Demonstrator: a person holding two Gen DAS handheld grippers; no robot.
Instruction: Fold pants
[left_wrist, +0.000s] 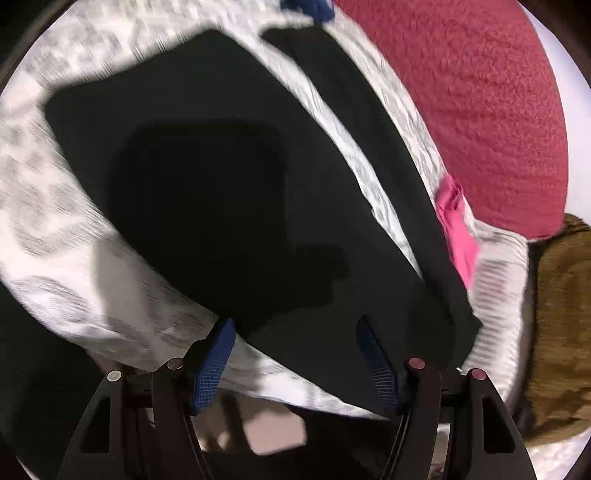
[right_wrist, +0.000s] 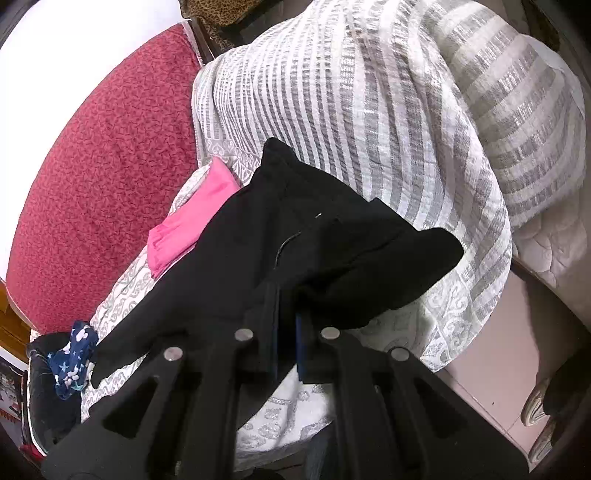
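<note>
Two tools: the right tool (right_wrist: 286, 332) pinches the black pants (right_wrist: 295, 236), the left tool (left_wrist: 295, 347) hangs spread above them

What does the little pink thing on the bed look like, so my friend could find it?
Start at the big red cushion beside the bed's grey-and-white patterned cover. At the cushion's edge, squeezed against the black pants, lies a small folded pink cloth. It is the only bright, plain pink thing; the other small cloth is dark blue with white stars.
</note>
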